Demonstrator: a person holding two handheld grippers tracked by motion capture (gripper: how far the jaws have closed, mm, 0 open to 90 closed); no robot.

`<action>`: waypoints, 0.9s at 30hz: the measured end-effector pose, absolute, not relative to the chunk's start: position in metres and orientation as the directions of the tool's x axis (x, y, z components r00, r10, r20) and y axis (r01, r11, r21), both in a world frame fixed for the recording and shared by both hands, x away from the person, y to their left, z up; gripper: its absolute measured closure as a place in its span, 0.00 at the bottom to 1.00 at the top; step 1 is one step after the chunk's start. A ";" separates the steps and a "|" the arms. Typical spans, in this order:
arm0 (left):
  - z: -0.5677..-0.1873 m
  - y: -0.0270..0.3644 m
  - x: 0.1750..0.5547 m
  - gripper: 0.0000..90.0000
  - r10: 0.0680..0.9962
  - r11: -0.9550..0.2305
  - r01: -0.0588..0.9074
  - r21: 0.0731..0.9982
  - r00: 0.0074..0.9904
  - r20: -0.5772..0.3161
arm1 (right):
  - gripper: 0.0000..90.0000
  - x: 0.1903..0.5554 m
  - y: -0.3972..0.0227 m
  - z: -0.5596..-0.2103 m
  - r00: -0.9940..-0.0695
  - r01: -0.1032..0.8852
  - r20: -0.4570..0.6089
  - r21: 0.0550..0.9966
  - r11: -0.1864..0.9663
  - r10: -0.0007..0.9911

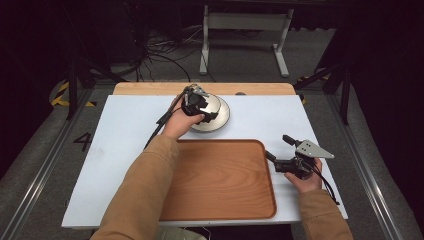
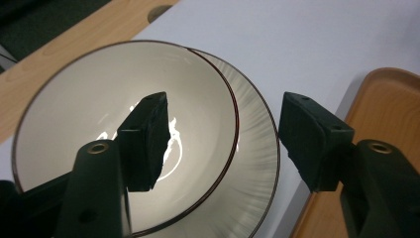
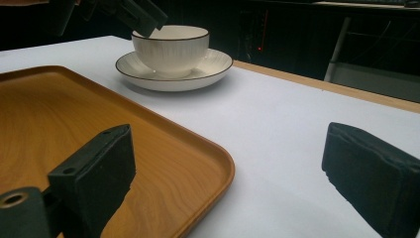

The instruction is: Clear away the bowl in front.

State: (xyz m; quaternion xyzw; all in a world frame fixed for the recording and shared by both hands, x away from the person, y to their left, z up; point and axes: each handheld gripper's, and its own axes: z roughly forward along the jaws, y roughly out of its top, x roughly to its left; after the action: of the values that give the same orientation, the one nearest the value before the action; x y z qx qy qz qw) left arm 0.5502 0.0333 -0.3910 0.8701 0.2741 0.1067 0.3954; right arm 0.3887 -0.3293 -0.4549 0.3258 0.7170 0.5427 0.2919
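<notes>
A cream bowl [image 2: 74, 109] with a dark rim stands on a matching saucer [image 2: 257, 148] at the back middle of the white table. My left gripper [image 2: 225, 106] is open and straddles the bowl's rim: one jaw hangs inside the bowl, the other outside over the saucer's edge. From above, the left gripper [image 1: 200, 107] covers part of the bowl [image 1: 216, 106]. My right gripper [image 1: 276, 146] stands open just off the right edge of the wooden tray [image 1: 220, 180], with nothing between its jaws. In the right gripper view the bowl [image 3: 171, 49] and saucer [image 3: 213, 64] sit beyond the tray [image 3: 74, 114].
The tray lies at the table's front middle with nothing on it. A wooden strip [image 1: 150, 88] runs along the table's far edge, with a small hole [image 1: 240, 93] in it. Bare white tabletop [image 1: 125, 130] spreads left and right of the tray. Cables and a white stand [image 1: 245, 22] are on the floor beyond.
</notes>
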 end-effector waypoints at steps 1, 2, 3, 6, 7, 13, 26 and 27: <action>-0.393 0.032 0.551 0.45 0.557 -0.541 0.394 0.743 0.830 -0.034 | 0.08 0.389 -0.329 -0.455 -0.618 0.151 -0.064 0.969 0.198 0.784; -0.394 0.032 0.551 0.46 0.555 -0.549 0.400 0.734 0.831 -0.038 | 0.08 0.389 -0.329 -0.455 -0.617 0.152 -0.063 0.968 0.197 0.784; -0.395 0.030 0.551 0.47 0.552 -0.552 0.397 0.733 0.833 -0.036 | 0.08 0.389 -0.329 -0.455 -0.618 0.151 -0.064 0.968 0.198 0.783; -0.400 0.027 0.552 0.49 0.548 -0.572 0.400 0.716 0.836 -0.029 | 0.08 0.388 -0.329 -0.455 -0.617 0.151 -0.065 0.968 0.199 0.785; -0.401 0.026 0.552 0.49 0.548 -0.581 0.401 0.708 0.836 -0.025 | 0.08 0.388 -0.329 -0.455 -0.617 0.151 -0.064 0.968 0.199 0.785; -0.407 0.023 0.553 0.54 0.555 -0.594 0.408 0.693 0.832 -0.014 | 0.08 0.388 -0.329 -0.455 -0.617 0.151 -0.065 0.968 0.199 0.785; -0.416 0.009 0.551 0.63 0.548 -0.666 0.377 0.644 0.832 0.080 | 0.08 0.389 -0.329 -0.455 -0.609 0.154 -0.060 0.969 0.192 0.791; -0.416 0.009 0.551 0.64 0.548 -0.666 0.377 0.644 0.832 0.080 | 0.08 0.388 -0.329 -0.455 -0.609 0.153 -0.061 0.969 0.193 0.791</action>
State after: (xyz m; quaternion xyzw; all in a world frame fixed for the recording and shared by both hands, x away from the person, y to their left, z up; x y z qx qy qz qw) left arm 0.5509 0.0092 -0.4159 0.9027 0.2562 0.1349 0.3182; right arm 0.3885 -0.3294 -0.4550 0.3304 0.7143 0.5424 0.2939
